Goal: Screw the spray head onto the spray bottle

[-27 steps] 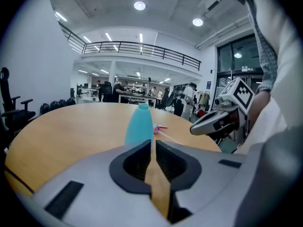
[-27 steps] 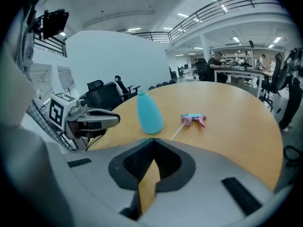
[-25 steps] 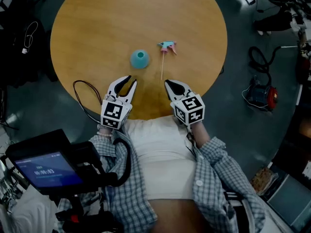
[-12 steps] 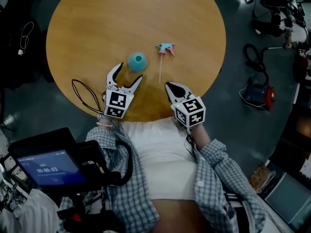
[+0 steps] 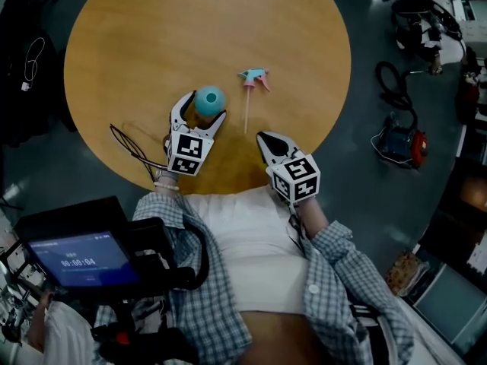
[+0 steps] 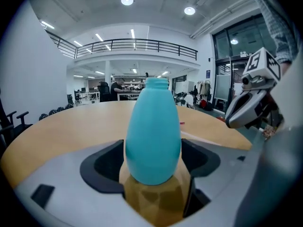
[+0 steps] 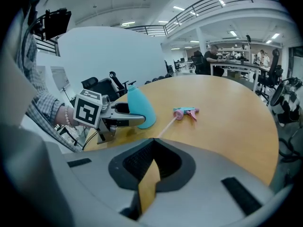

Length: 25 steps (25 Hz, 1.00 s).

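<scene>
Head view, steeply downward: round worktop of warm, matte wood grain filling the upper half of the frame. Near its lower centre, left gripper with jaws spread wide, just opened further, straddling the spray bottle with no sign of pressing on it. In the left gripper view, bottle shown as a smooth teal plastic teardrop, broad at the base, narrowing to a short open neck, upright between the jaws. Probably approached this way to grip the body low down and keep it steady and neck-up for threading. Right of the bottle and apart from it, spray head lying on its side: teal housing, pink trigger, and a pale, thin dip tube trailing straight toward the lower edge of the worktop. Untouched, so screwing not yet begun by the look of it. Right gripper at lower centre-right, over the worktop's near edge, jaws closed together on nothing, tips aimed toward the tube; apparently held ready to collect the head. Grey moulded gripper shells, each carrying a white cube of black square markers. Thin black cable loop on the worktop to the lower left of the bottle.
</scene>
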{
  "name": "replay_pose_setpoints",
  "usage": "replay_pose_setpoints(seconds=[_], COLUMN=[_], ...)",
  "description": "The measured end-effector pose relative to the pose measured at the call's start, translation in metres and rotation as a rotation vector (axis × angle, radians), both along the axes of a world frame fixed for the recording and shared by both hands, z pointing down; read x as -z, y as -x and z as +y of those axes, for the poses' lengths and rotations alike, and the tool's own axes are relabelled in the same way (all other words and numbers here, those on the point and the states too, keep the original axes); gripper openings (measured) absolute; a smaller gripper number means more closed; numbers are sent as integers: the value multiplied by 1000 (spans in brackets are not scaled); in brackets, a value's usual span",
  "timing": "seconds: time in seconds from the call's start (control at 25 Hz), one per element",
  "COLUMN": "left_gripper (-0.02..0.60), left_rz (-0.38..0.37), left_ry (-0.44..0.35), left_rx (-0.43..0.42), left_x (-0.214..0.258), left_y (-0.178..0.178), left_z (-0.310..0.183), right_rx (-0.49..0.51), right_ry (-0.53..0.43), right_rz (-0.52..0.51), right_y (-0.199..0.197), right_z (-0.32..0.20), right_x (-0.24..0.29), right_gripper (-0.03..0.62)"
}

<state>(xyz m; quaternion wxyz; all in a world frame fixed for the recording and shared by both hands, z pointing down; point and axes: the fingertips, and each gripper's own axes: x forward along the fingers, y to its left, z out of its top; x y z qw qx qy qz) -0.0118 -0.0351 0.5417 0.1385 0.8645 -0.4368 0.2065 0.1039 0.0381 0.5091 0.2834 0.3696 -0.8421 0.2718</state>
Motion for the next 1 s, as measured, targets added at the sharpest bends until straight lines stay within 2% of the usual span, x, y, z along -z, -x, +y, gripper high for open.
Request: replay_pose_setpoints(seconds=[0.36, 0.52, 0.72, 0.88, 1.0], left_gripper=[370, 370, 370, 370, 370], left_rz=[5, -2, 0, -2, -4], left_ry=[-23, -24, -21, -28, -20], left_rx=[23, 18, 6, 8, 7], left_x=[12, 14, 7, 7, 6], left_y=[2, 2, 0, 0, -1], left_z=[-14, -13, -9, -8, -6], right_rx=[-14, -2, 28, 70, 129], right_ry=[3, -27, -88, -61, -56], right_rz=[0, 6, 71, 123, 165], right_y=[-3, -4, -14, -22, -23], right_z=[1, -9, -48, -89, -117], right_x=[1, 3, 7, 3, -1], right_gripper=[-8, -8, -8, -3, 59])
